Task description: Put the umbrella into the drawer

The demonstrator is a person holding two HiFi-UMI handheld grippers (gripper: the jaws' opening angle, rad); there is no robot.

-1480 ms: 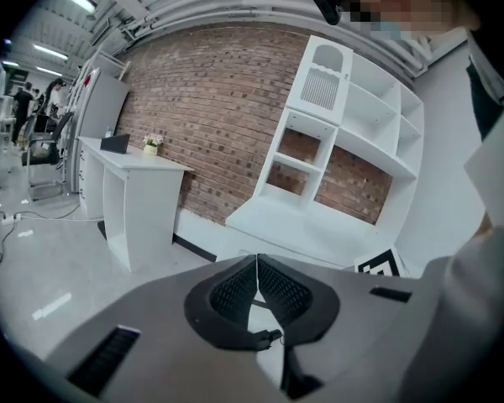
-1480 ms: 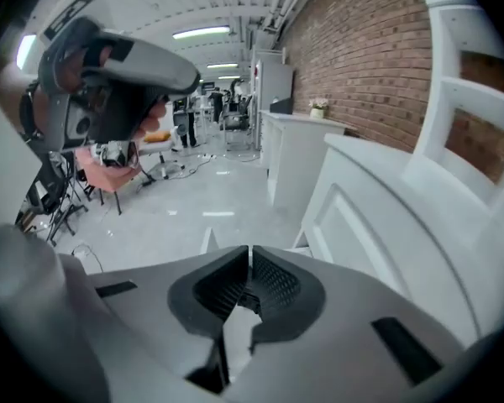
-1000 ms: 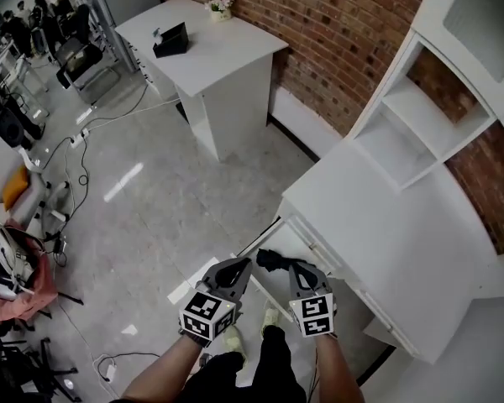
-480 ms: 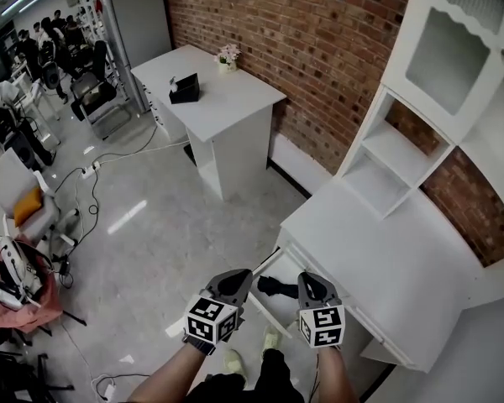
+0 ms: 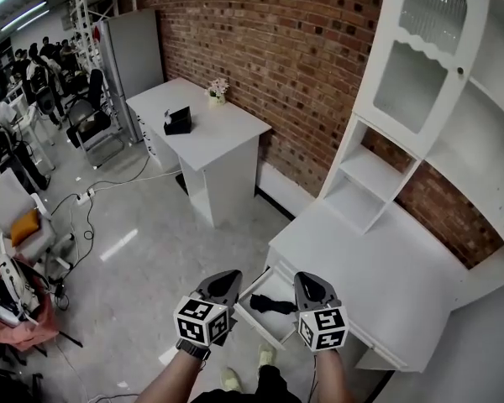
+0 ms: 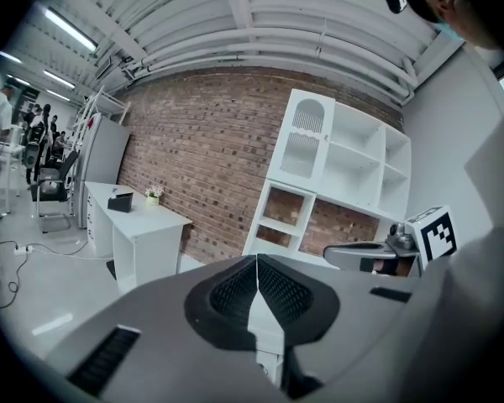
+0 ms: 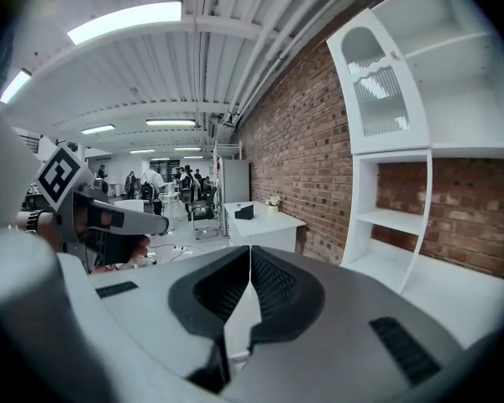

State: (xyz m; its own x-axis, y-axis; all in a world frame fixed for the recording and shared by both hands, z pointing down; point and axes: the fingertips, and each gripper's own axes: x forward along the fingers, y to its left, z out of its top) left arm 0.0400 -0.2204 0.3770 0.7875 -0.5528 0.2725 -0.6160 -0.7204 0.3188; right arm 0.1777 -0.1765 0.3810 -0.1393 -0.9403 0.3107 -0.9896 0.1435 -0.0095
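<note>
Umbrella is lying in the open drawer. L gripper & R gripper sit either side of it in head view, both clenched tight w/ nothing between the jaws.

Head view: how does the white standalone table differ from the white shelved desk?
The white standalone table carries a black box and a flower pot; the white shelved desk has a bare top. The desk's drawer stands open with a black umbrella inside; the table shows none open. A shelf unit rises over the desk, not the table. Both stand by the brick wall.
</note>
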